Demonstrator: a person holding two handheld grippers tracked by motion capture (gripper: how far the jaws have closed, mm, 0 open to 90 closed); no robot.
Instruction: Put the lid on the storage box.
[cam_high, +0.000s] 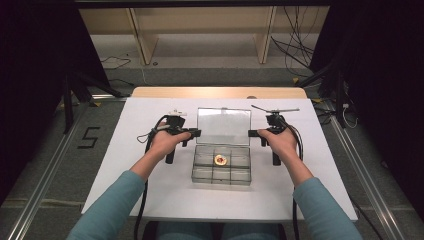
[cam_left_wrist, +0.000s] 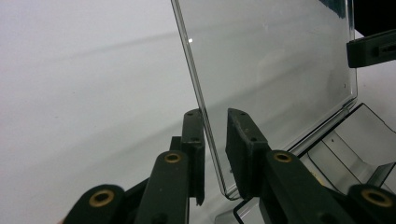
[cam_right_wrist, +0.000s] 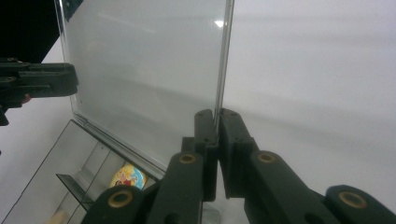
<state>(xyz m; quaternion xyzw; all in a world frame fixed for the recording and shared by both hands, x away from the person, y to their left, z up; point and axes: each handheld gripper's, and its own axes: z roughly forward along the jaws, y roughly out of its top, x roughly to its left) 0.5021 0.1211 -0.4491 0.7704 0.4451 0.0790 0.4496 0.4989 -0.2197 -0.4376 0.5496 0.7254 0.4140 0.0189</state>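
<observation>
The right gripper (cam_right_wrist: 217, 123) is clamping the raised clear plastic lid (cam_right_wrist: 149, 74) at mid-frame; the left gripper (cam_left_wrist: 215, 123) is straddling its other edge, jaws not yet pressing.

Upright clear lid (cam_high: 223, 126) between both grippers; open white table (cam_high: 150, 190) around the box (cam_high: 221, 165).
</observation>
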